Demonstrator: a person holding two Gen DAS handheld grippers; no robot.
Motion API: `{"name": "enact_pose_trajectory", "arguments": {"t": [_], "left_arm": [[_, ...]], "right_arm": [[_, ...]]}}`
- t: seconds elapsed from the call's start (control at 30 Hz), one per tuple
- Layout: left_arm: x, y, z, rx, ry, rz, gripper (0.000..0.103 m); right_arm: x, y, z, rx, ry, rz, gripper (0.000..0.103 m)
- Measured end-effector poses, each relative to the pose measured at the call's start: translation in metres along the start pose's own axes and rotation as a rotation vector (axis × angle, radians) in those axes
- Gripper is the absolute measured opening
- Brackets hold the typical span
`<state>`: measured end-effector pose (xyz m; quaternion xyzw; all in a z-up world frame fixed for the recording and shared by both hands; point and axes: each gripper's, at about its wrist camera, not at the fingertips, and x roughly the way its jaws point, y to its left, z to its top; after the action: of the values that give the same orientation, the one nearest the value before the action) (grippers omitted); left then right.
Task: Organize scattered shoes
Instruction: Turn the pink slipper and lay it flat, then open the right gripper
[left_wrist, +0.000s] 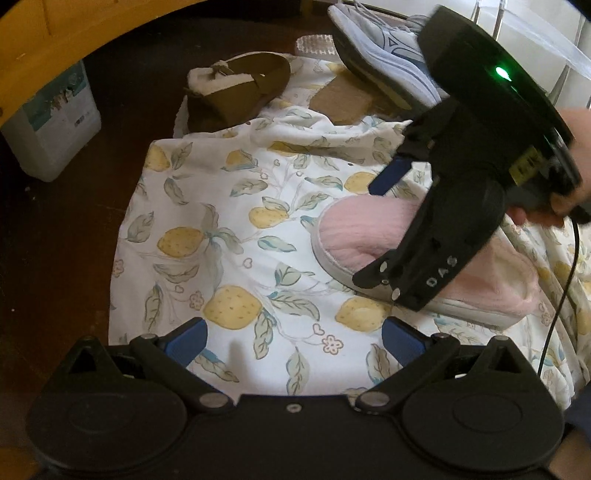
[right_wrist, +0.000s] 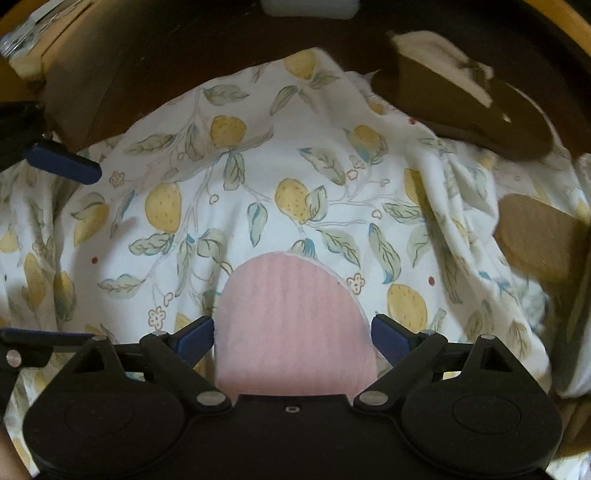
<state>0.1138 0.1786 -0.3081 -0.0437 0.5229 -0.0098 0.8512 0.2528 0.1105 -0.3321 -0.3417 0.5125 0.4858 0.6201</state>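
A pink fuzzy slipper (left_wrist: 480, 288) lies on a lemon-print cloth (left_wrist: 221, 221). My right gripper (left_wrist: 365, 232) straddles its toe, held by a hand (left_wrist: 580, 177). In the right wrist view the slipper (right_wrist: 291, 314) fills the gap of the right gripper (right_wrist: 293, 339); the blue pads stand close at its sides and look open. My left gripper (left_wrist: 295, 339) is open over bare cloth, left of the slipper. A brown fleece-lined slipper (left_wrist: 236, 92) rests at the cloth's far edge. A white and blue sneaker (left_wrist: 384, 48) lies tilted behind it.
A white plastic jug (left_wrist: 51, 118) stands on the dark floor at the left, below yellow wooden furniture (left_wrist: 37, 29). A flat brown cardboard piece (left_wrist: 340, 98) lies by the sneaker. A white wire rack (left_wrist: 569, 55) is at the far right.
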Motion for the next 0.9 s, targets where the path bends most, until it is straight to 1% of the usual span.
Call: {"name": "enact_pose_trajectory", "arguments": {"t": [0.17, 0.3, 0.43, 0.5, 0.53, 0.77, 0.83, 0.87, 0.9], "left_arm": [[0.003, -0.001, -0.001, -0.001, 0.014, -0.01, 0.102], [0.004, 0.0, -0.001, -0.011, 0.017, -0.014, 0.102], [0.003, -0.001, -0.001, -0.009, 0.017, -0.02, 0.102], [0.003, -0.002, -0.002, -0.005, 0.02, -0.022, 0.102], [0.002, -0.002, -0.002, -0.003, 0.021, -0.023, 0.102], [0.0, 0.001, -0.004, -0.029, 0.022, -0.027, 0.102], [-0.001, 0.002, -0.004, -0.037, 0.023, -0.028, 0.102], [-0.002, 0.002, -0.004, -0.041, 0.023, -0.029, 0.102], [-0.002, 0.003, -0.004, -0.045, 0.023, -0.029, 0.102]], "right_arm": [[0.007, 0.0, 0.001, -0.031, 0.002, -0.004, 0.095], [0.008, 0.003, -0.004, -0.046, -0.021, -0.016, 0.094], [-0.001, 0.01, -0.008, -0.12, -0.039, -0.011, 0.092], [-0.005, 0.019, -0.008, -0.192, -0.038, -0.01, 0.092], [-0.008, 0.025, -0.009, -0.251, -0.048, -0.016, 0.092], [-0.036, 0.075, -0.017, -0.666, -0.084, -0.113, 0.092], [-0.035, 0.083, -0.018, -0.722, -0.07, -0.131, 0.092], [-0.033, 0.085, -0.016, -0.73, -0.066, -0.139, 0.092], [-0.029, 0.091, -0.018, -0.744, -0.062, -0.167, 0.092]]}}
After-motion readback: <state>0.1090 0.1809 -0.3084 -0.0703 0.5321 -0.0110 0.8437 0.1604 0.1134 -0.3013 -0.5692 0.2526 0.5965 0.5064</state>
